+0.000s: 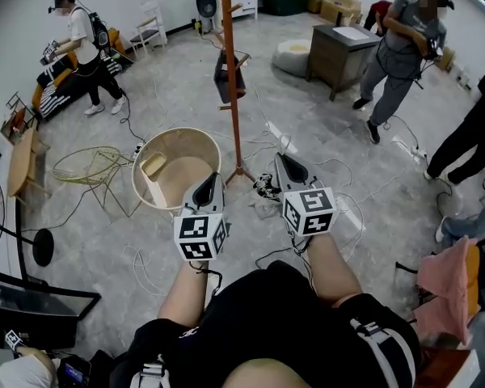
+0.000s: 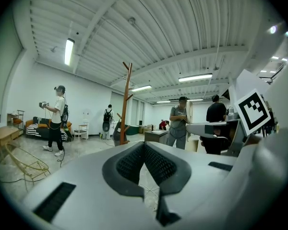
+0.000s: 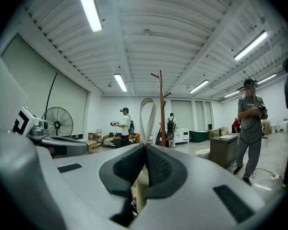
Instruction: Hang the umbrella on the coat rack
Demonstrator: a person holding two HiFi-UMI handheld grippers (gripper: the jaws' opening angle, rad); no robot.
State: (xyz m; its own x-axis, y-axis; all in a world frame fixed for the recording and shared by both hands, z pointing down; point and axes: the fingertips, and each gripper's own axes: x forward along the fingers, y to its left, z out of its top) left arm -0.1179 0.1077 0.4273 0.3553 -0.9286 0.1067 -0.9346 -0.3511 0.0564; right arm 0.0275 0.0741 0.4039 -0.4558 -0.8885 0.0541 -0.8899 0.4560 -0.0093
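Observation:
The wooden coat rack (image 1: 230,95) stands straight ahead on the grey floor, with a dark item hung on its pole (image 2: 126,104) (image 3: 162,109). My right gripper (image 1: 280,158) (image 3: 145,146) is level and shut on a pale strap loop (image 3: 146,114) (image 2: 189,110) that stands up from its tips. A small dark-and-white bundle (image 1: 266,187), apparently the folded umbrella, hangs under that gripper. My left gripper (image 1: 214,177) (image 2: 144,145) sits beside it to the left, shut with nothing between its pads. Both grippers are well short of the rack.
A round wooden bin (image 1: 145,156) with beige pieces inside stands left of the left gripper, with a yellow wire chair (image 1: 89,168) beyond. Cables trail over the floor around the rack's foot. Several people stand around the room, and a wooden cabinet (image 1: 339,47) is at the far right.

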